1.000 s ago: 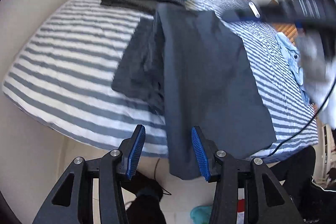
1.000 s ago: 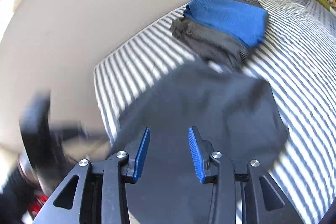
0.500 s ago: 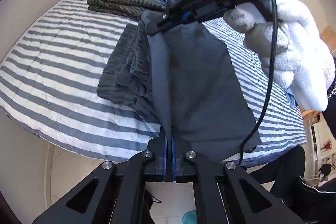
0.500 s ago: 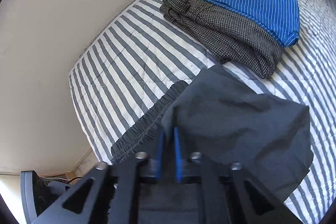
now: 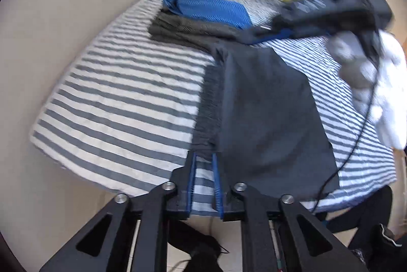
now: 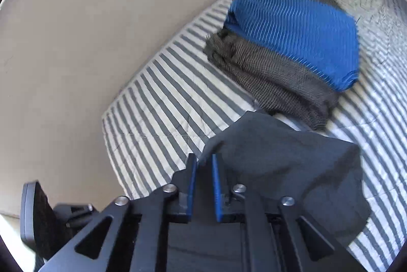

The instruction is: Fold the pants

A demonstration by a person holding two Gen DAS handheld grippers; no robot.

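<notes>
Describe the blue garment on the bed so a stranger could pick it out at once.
Start at the striped bed and look toward its far half, beyond the dark grey pants spread in front. A small stack of folded clothes lies there; the blue garment is on top. It alone is bright blue with fine white pinstripes, over speckled grey folded clothing.

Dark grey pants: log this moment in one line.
dark grey pants: folded on striped bed | left gripper: opening, empty | right gripper: opening over pants
</notes>
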